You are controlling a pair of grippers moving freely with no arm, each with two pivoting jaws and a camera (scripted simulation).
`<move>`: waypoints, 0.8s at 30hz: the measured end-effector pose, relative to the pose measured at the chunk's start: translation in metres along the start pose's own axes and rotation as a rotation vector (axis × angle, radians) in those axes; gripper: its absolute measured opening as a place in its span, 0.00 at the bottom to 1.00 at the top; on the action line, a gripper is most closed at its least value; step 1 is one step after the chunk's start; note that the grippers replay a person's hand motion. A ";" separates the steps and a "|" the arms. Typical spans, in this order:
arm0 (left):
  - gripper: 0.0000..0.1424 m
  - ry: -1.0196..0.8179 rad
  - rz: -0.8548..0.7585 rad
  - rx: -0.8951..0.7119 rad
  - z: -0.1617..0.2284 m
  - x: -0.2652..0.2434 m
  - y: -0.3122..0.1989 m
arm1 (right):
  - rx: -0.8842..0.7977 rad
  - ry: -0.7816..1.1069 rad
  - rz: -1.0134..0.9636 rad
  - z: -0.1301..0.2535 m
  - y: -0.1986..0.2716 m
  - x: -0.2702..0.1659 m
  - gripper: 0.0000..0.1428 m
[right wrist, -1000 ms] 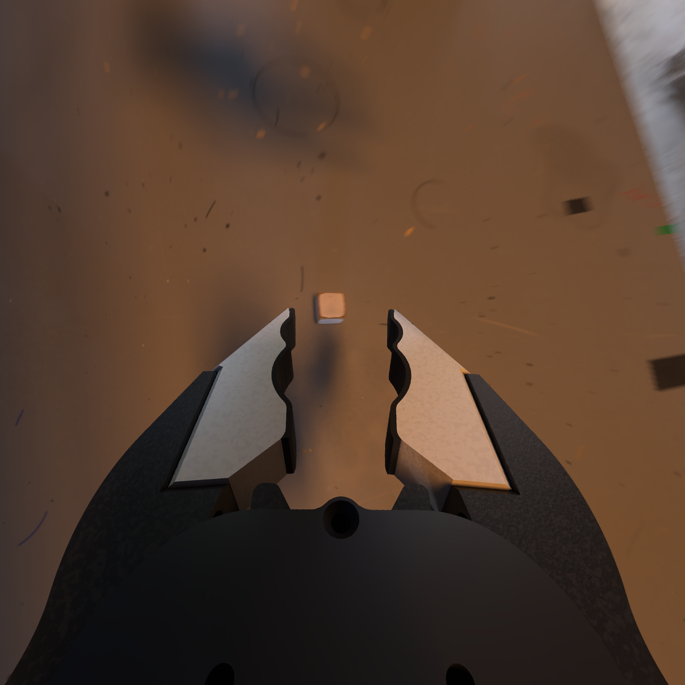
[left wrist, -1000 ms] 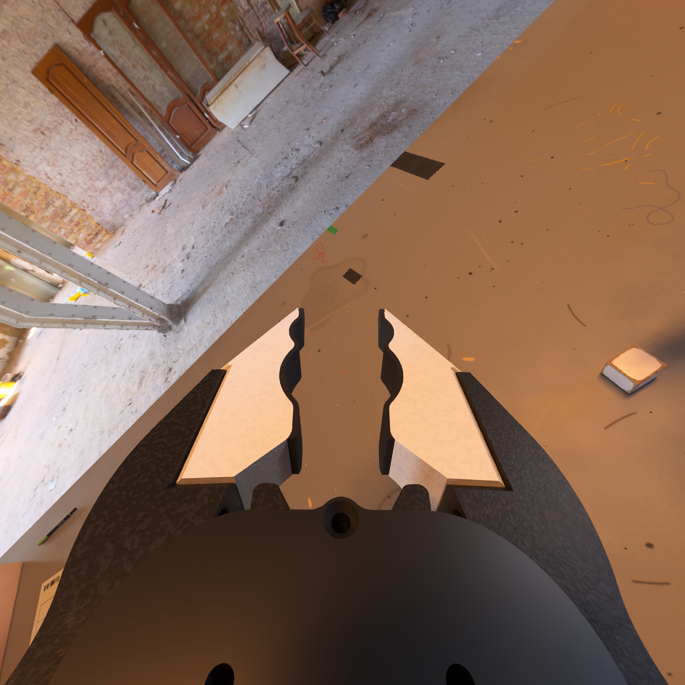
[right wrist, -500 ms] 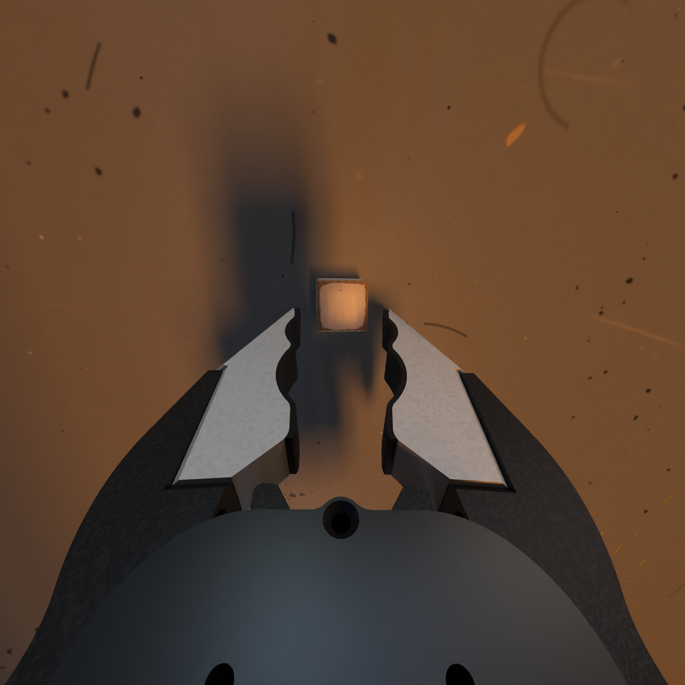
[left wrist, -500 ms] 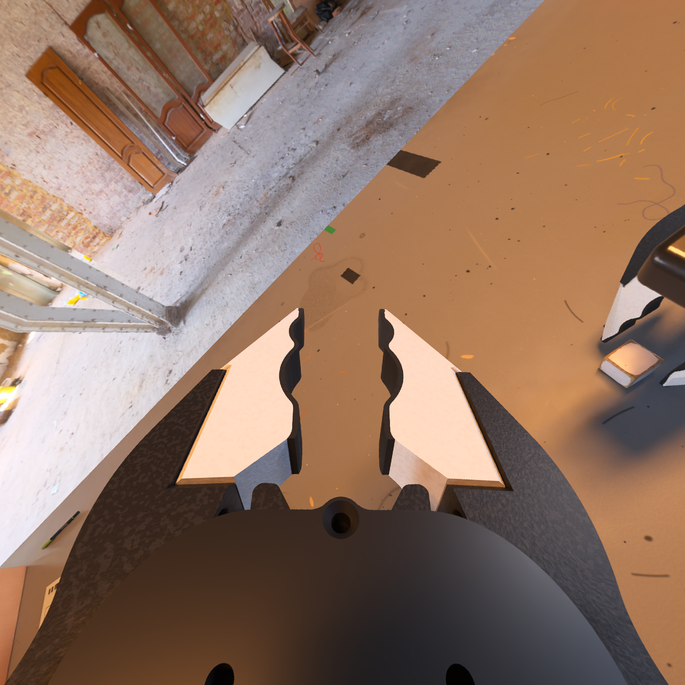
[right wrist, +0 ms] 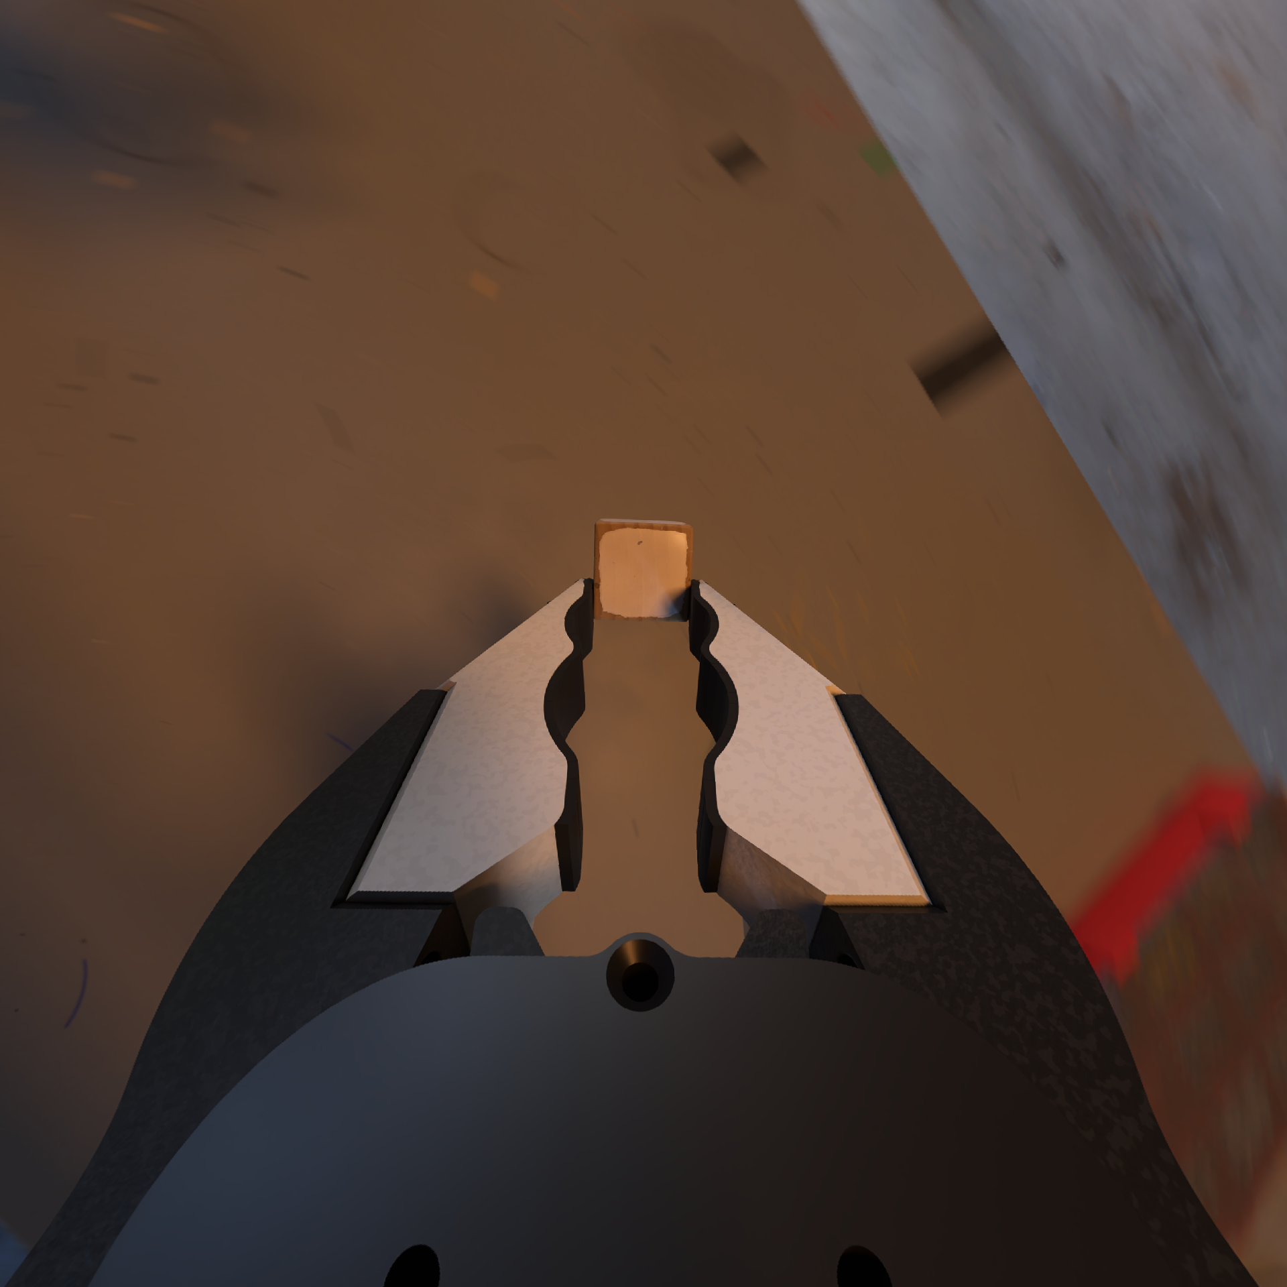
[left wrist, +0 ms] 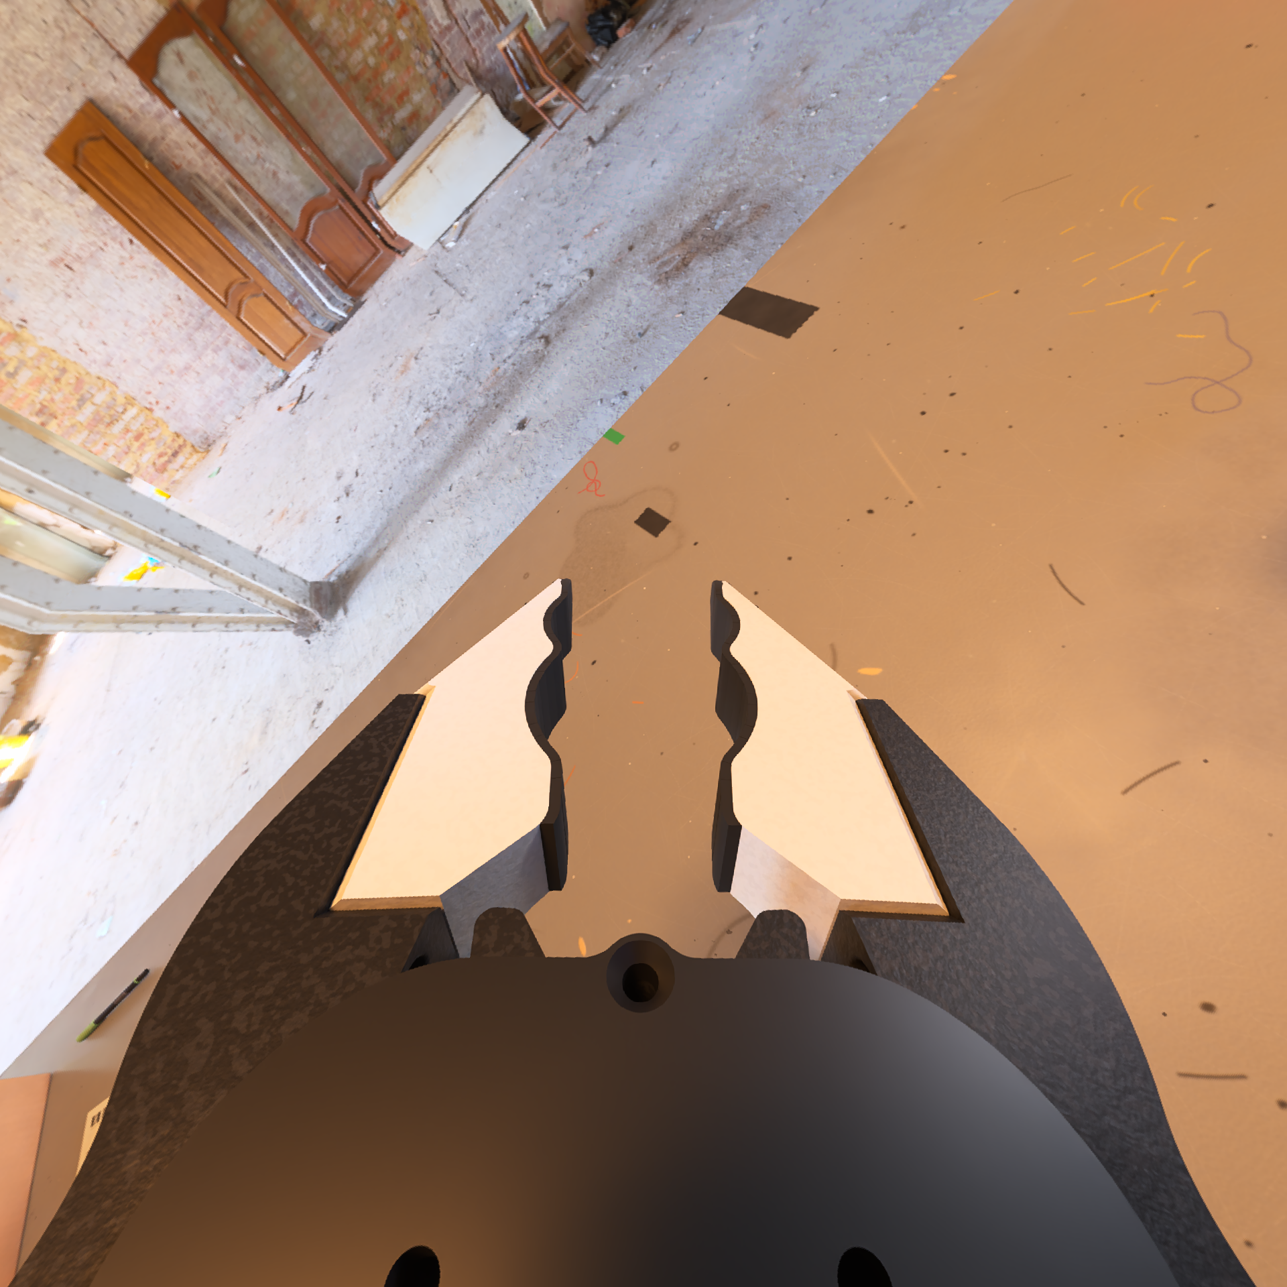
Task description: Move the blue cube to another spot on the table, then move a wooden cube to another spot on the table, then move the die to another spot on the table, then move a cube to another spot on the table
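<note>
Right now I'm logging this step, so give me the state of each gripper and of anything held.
right gripper: shut on the cube, fingertips pressing its two sides.
cube: pale, clamped at the fingertips, top half sticking out past them, off the table.
left gripper: open, nothing between its fingers, over the table near its edge.

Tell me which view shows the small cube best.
The right wrist view: the cube sits pinched between the right gripper fingertips, its pale face toward the camera. The left wrist view shows only bare table, no cube.
</note>
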State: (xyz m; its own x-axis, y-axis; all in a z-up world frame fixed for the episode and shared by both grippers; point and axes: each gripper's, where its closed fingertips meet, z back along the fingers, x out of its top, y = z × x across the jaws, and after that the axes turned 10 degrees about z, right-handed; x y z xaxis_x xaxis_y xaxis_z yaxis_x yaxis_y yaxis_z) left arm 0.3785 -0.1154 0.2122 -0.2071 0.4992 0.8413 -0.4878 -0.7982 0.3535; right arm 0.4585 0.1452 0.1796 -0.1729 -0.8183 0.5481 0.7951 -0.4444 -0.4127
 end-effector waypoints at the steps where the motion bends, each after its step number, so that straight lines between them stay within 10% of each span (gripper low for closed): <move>1: 0.28 0.000 -0.007 -0.003 0.000 0.000 -0.002 | -0.072 0.059 -0.086 0.015 -0.016 -0.029 0.19; 9: 0.28 0.028 -0.039 -0.009 -0.005 -0.004 -0.012 | 0.065 0.570 -0.547 -0.002 -0.014 -0.227 0.19; 24: 0.28 0.038 -0.042 -0.006 -0.006 -0.006 -0.014 | -0.004 0.666 -0.568 0.001 -0.023 -0.247 0.31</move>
State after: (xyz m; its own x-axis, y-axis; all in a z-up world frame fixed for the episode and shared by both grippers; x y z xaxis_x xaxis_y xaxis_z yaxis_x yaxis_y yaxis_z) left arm 0.3814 -0.1053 0.2002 -0.2183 0.5446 0.8098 -0.5022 -0.7742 0.3853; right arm 0.4834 0.3575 0.0541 -0.8469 -0.5147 0.1334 0.4835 -0.8499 -0.2094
